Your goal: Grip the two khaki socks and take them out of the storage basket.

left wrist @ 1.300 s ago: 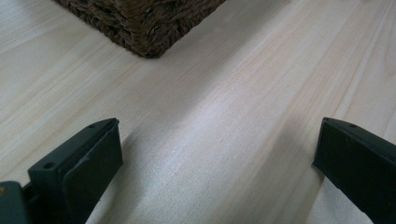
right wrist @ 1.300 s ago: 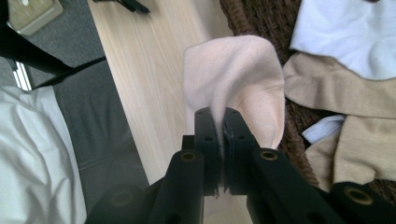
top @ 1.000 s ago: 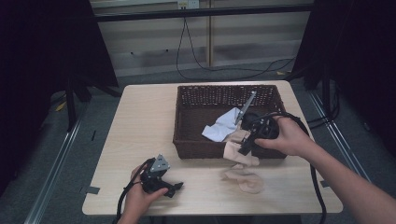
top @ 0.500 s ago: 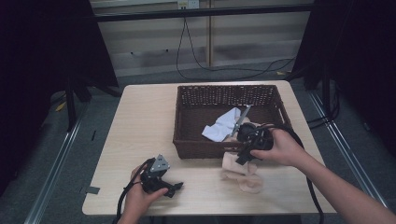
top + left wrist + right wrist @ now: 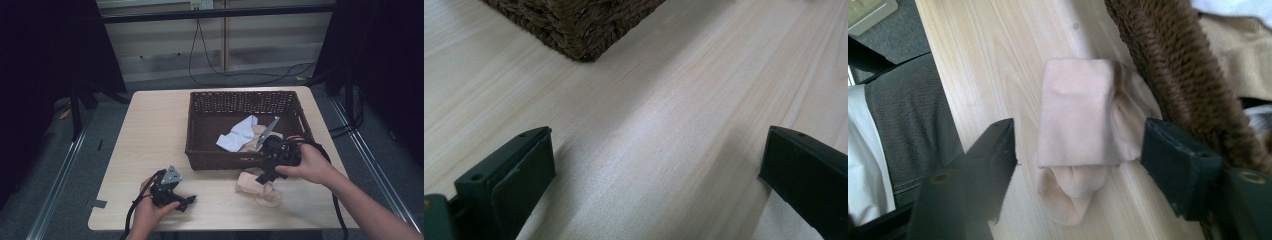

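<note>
Right gripper (image 5: 263,176) over beige sock (image 5: 257,187) on worktop (image 5: 150,130), just outside basket (image 5: 197,150) front wall at 5 o'clock corner. Jaws just been opening; sock lies between them, pads apart from cloth on one side, other side just beside fold. Left gripper (image 5: 187,201) at worktop 7 o'clock, jaws wide apart, nothing between. White cloth (image 5: 239,136) and second beige piece (image 5: 257,134) inside basket.
</note>
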{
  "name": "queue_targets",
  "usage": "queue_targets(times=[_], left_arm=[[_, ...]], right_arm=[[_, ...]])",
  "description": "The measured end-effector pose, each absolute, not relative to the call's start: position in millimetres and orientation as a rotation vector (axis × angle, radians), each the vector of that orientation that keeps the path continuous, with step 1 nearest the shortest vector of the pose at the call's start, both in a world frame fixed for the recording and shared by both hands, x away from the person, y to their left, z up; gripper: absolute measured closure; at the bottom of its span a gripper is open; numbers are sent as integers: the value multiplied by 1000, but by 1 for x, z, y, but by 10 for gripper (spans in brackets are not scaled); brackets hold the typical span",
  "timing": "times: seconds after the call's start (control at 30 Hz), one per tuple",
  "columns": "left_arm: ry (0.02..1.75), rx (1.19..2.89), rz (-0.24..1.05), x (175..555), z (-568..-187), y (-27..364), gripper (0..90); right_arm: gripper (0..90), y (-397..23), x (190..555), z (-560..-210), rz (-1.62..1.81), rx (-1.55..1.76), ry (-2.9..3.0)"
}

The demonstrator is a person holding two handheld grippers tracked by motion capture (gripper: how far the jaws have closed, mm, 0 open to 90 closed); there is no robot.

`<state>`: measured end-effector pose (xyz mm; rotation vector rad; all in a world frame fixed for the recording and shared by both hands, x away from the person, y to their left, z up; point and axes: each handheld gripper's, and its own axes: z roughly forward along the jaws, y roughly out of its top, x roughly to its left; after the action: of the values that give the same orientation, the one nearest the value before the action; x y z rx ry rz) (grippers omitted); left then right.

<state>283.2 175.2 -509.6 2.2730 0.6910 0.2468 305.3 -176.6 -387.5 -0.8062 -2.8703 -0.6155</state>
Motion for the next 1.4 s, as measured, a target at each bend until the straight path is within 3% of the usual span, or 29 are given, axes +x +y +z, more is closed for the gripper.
queue_targets(times=[0.23,0.5,1.4], left_arm=[[690,2273,249,283,-510,175,5],[690,2273,249,283,-510,175,5],[690,2273,251,283,-509,175,5]], right_arm=[[184,-189,295,-401,-688,-796,-2877],[130,-202,284,-415,-770,-799,-2885],[74,-238,260,-465,-1005,-867,-2878]])
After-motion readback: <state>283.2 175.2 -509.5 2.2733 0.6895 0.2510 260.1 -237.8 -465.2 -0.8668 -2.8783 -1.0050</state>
